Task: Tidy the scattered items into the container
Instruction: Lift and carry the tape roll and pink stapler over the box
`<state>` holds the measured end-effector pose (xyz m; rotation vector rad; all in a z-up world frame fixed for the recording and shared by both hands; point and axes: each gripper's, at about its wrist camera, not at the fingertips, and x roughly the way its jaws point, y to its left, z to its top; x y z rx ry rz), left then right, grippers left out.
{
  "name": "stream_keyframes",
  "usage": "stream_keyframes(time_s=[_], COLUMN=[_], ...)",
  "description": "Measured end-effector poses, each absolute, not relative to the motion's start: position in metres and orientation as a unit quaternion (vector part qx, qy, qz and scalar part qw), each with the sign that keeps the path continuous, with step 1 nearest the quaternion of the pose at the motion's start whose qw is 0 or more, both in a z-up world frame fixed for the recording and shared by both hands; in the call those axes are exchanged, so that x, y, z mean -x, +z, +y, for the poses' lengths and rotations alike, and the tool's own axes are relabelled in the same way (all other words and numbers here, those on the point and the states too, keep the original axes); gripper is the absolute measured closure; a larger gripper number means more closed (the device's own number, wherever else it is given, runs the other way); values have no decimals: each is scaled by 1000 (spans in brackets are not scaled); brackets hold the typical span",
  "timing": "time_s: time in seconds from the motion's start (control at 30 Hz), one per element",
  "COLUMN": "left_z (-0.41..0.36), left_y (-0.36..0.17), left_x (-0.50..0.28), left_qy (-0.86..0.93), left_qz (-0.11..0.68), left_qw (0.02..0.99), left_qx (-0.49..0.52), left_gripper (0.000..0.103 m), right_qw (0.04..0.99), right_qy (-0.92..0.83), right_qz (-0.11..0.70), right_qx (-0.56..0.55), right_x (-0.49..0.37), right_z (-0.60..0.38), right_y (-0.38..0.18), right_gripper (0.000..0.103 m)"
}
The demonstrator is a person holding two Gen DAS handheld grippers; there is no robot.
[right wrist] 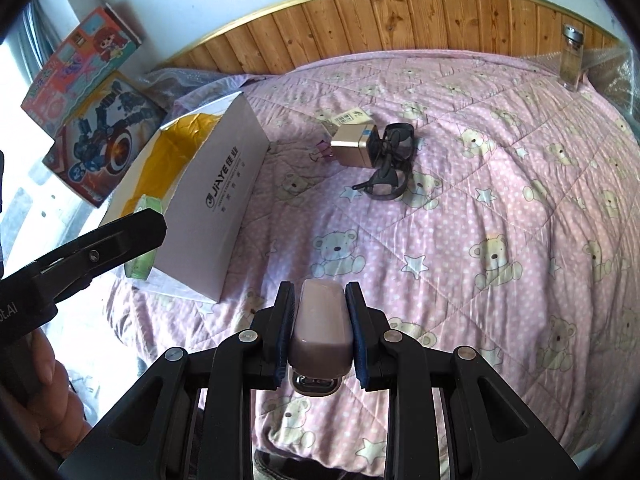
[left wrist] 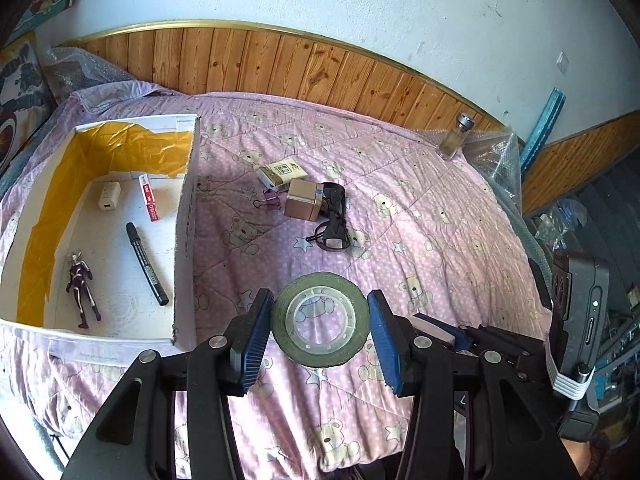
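Left gripper [left wrist: 320, 332] fingers hold a green tape roll [left wrist: 320, 319] across its width, lifted just right of the white box [left wrist: 186, 216], presumably to drop it in beside the marker [left wrist: 147, 263], toy figure [left wrist: 82, 290], charger [left wrist: 109, 196] and red packet [left wrist: 149, 197] already inside. Right gripper [right wrist: 321, 330] fingers are clamped narrow on a mauve stapler [right wrist: 321, 326] above the bed quilt [right wrist: 500, 208], likely waiting its turn. Sunglasses [right wrist: 390, 160], small carton [right wrist: 354, 146], binder clip [right wrist: 323, 150] and card pack [left wrist: 280, 174] remain clustered mid-bed; a glass jar [right wrist: 571, 58] stands apart near the headboard.

Both wrist views low over the quilt [left wrist: 400, 184], facing the headboard [right wrist: 400, 16], sharing its centre
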<state>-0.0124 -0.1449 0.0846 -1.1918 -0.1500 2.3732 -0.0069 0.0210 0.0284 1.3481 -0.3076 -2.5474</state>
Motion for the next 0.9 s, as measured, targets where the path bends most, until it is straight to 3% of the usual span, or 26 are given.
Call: stream_keyframes(time_s=[0.9], left_z=[-210], left_y=[108], left_x=[1], left_qy=[881], left_qz=[-102], left_qw=[218], left_qx=[407], left_gripper=[54], right_qw=[189], right_qy=[-883], right_qz=[-44], right_qx=[-427], right_x=[-2], right_z=[-54], right_y=[89], right_gripper=[76])
